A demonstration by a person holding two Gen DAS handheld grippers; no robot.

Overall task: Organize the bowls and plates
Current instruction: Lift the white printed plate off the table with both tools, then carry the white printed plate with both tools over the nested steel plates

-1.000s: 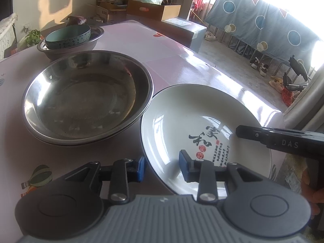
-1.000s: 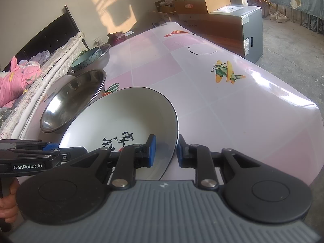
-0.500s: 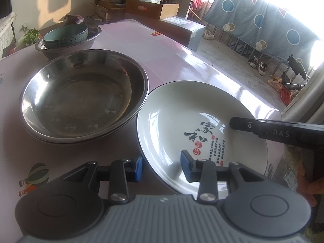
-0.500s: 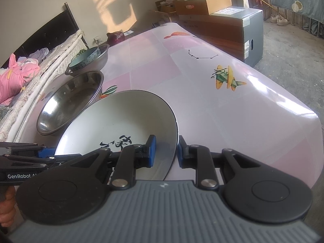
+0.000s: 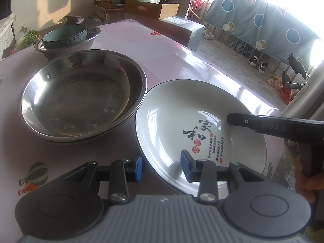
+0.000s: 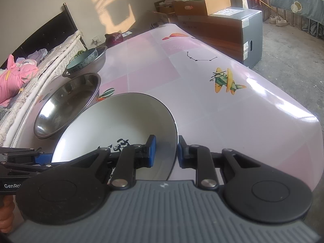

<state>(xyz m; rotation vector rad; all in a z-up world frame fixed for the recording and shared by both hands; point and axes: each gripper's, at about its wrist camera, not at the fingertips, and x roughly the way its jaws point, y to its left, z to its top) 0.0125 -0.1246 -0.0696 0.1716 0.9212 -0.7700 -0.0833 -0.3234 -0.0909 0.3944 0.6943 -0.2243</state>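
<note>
White ceramic fills the left wrist view: the plate [image 5: 194, 125], printed with black characters, sits tilted just beside the large steel bowl [image 5: 81, 97], its rim close to or touching the bowl's edge. The left gripper [image 5: 161, 167] straddles the plate's near rim with its jaws standing apart, one blue pad outside and one over the inside, neither visibly pressing. Farther back, a teal bowl [image 5: 64, 35] rests inside a smaller metal bowl [image 5: 89, 40] on the pink surface [image 5: 172, 46].

From the right wrist view, the right gripper [image 6: 166, 149] has its jaws nearly closed on the plate's opposite rim, a pad on each face, so the plate appears to hang from this grip with its far edge raised.

Judged from here, one narrow pinch on a glazed, heavy rim could slip or let the plate pivot downward. It could also knock against the steel bowl's edge and chip if swung toward it carelessly.
</note>
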